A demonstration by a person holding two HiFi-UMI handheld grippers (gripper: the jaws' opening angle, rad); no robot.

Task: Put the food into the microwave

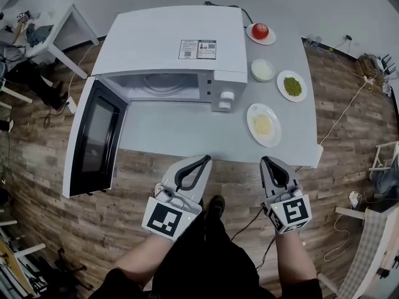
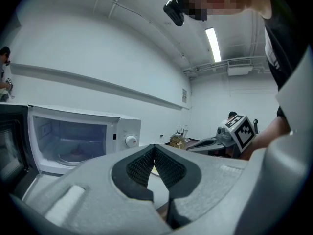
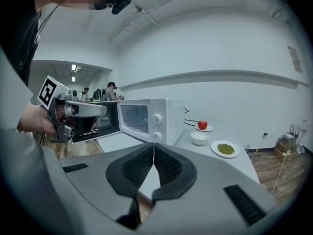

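The grey, smooth table carries a boxy white microwave whose cavity faces the person. Its dark-glazed door is swung fully open on the microwave's left side, past the table edge, and a glass turntable shows inside. All the food sits to the microwave's right. A round white plate of pale yellow food lies just in front of the control knobs. A second plate of green bits lies further right, a small white bowl sits close against the microwave's side, and a glossy red tomato rests on a saucer by its back corner. Both grippers hang off the table's front edge, well apart from the microwave. The left gripper points at the cavity, and the right gripper points straight at the pale plate, so it is probably the nearer one for a pick. Each pair of ribbed black jaws meets at the tips, with nothing between them.
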